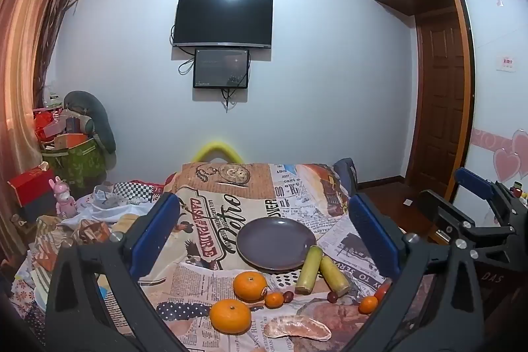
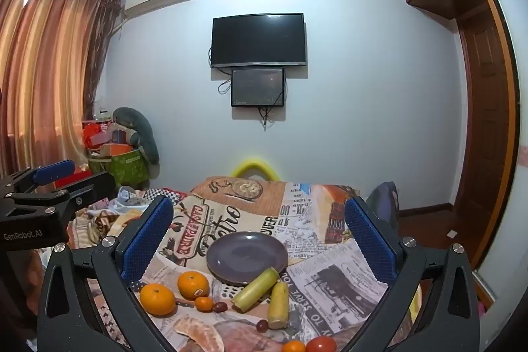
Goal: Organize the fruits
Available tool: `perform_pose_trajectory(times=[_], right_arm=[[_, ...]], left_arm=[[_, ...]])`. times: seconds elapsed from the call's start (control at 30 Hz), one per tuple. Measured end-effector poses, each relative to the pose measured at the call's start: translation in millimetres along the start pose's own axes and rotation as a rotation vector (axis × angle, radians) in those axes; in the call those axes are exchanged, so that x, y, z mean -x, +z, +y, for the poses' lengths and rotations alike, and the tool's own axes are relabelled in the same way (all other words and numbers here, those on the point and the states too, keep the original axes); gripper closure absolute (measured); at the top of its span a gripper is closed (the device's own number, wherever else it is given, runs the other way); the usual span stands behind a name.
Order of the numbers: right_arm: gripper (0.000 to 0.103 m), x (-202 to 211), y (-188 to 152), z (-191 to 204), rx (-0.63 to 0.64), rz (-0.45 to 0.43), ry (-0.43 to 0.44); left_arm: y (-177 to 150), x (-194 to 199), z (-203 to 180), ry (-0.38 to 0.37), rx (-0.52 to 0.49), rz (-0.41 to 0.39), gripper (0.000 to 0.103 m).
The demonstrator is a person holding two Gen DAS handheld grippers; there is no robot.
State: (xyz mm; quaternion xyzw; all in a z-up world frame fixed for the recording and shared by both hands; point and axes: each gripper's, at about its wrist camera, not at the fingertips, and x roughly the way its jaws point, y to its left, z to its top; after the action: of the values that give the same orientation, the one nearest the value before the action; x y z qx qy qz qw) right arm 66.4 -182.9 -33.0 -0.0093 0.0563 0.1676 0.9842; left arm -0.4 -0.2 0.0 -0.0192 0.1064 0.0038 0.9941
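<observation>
- Since nothing had been picked up yet, the first job looked like choosing one fruit and carrying it to the plate (image 1: 275,243), which sat bare on the newspaper-print cloth (image 1: 211,213), just beyond the fruit.
- Both tools were spread wide and held nothing: the left gripper (image 1: 264,233) and the right gripper (image 2: 259,236) each hung over the near side of the cloth, pointing at the plate.
- Two yellow-green sticks (image 2: 255,284), maybe cut sugarcane, lay near the plate; the far one leaned its tip on the rim, and it could roll, so I would have grabbed it across its middle.
- Two big oranges (image 1: 250,286) sat to the left of the sticks, one nearer than the other; they were round and slippery, so the jaws should have closed slowly around the widest part.
- A peeled citrus piece (image 1: 297,327) lay at the near edge; it looked soft, so a light squeeze would have been best.
- A red tomato (image 2: 320,344) sat at the near right.
- Small oranges (image 1: 274,300) and dark red grapes (image 1: 288,296) lay between the bigger fruit; those tiny ones needed the tips lined up carefully, or they would pop away.
</observation>
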Motion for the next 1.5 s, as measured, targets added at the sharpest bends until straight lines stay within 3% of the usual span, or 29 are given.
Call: perform_pose_trajectory(times=[1.5], right_arm=[[0.0,0,-4,-5,-0.044,0.028,0.0]], left_arm=[[0,1,-4,0.004,-0.008,-0.011,0.0]])
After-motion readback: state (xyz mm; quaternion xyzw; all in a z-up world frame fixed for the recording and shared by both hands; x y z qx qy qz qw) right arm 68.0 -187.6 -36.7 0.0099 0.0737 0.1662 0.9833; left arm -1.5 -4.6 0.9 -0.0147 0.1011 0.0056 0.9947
